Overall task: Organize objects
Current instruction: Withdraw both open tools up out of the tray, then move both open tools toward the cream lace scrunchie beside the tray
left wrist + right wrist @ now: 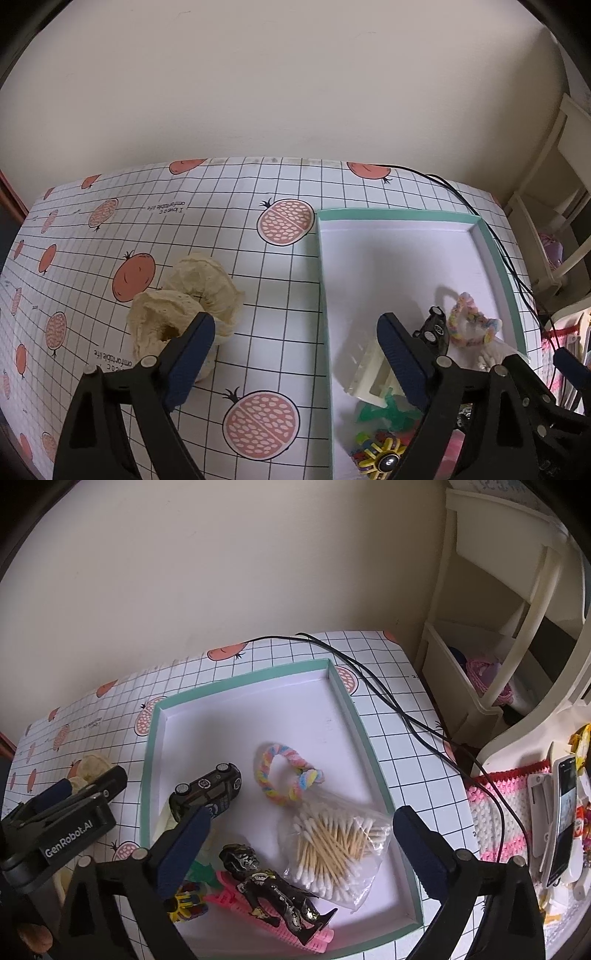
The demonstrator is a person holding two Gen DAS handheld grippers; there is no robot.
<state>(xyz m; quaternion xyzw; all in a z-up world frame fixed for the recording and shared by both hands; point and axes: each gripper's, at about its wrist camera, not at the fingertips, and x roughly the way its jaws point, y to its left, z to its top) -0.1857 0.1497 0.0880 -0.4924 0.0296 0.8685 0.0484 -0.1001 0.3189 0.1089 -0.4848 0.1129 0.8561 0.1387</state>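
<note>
Far to your left on the checked tablecloth [258,295] lie two cream lacy socks [184,314], bunched up and touching each other. Your left gripper [295,350] hangs just over them with its jaws spread wide and nothing between them; its left finger is right at the nearer sock.

Next comes the green-edged tray [373,760]. Inside it, going left to right, you can see a black toy car [207,790], a fluffy rainbow hair loop [284,775] and a clear bag of cotton swabs [336,849]. Nearer to you in the tray lie a dark toy figure [273,886] on top of a pink comb [255,915], and a small yellow spinner toy [184,904] beside them.

Your right gripper [301,845] hangs above the tray, jaws wide apart, holding nothing.

Right of the tray two black cables [388,698] run across the cloth. Past the table's edge sits a phone [563,819].
</note>
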